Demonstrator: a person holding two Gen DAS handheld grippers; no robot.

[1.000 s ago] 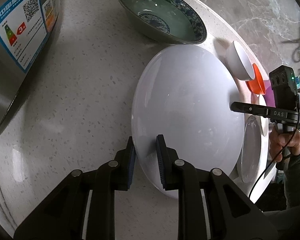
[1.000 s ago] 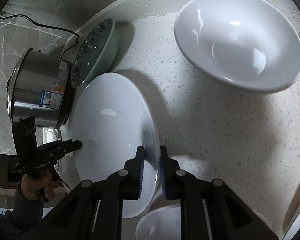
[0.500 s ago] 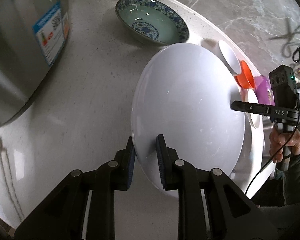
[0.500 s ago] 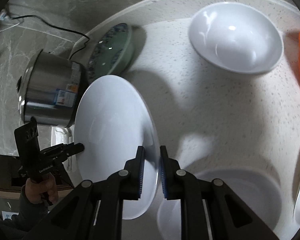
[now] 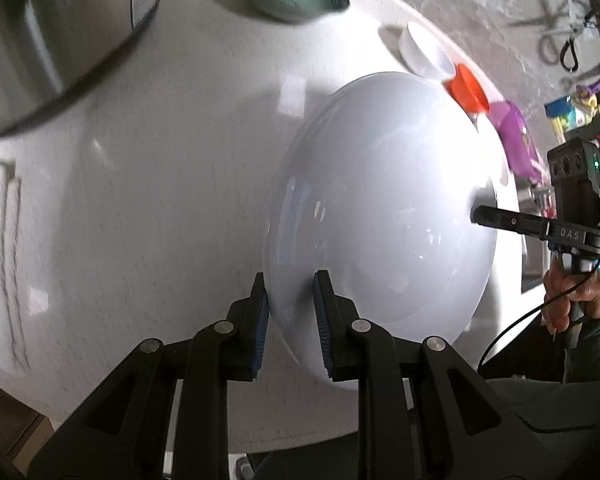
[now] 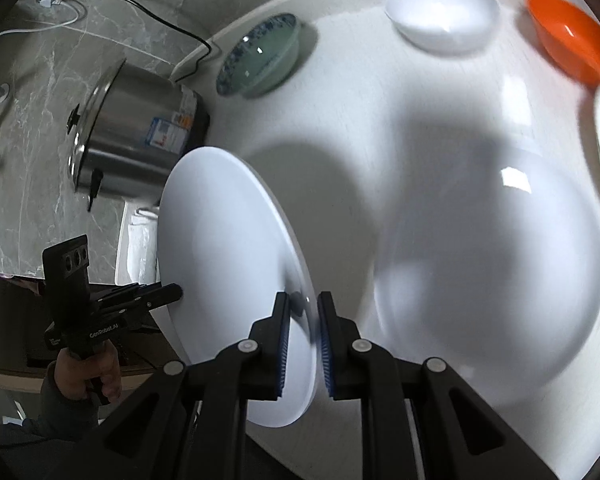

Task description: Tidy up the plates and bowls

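A large white plate (image 5: 384, 208) is held in the air above the white round table (image 5: 160, 160), gripped on opposite rims by both grippers. My left gripper (image 5: 290, 316) is shut on its near rim. My right gripper (image 6: 302, 320) is shut on the other rim of the plate (image 6: 228, 248). Each gripper shows in the other's view: the right one (image 5: 476, 214) and the left one (image 6: 176, 292). A second large white plate (image 6: 500, 264) lies on the table below, to the right.
A steel pot (image 6: 136, 128) stands at the table's left. A blue-patterned green bowl (image 6: 260, 56), a white bowl (image 6: 440, 12) and an orange bowl (image 6: 568, 44) sit along the far edge. A purple item (image 5: 514, 136) lies beyond the orange bowl.
Both grippers have lifted the large white plate well off the table. The table, pot and bowls now look smaller and farther away, and the plate below has come into view.
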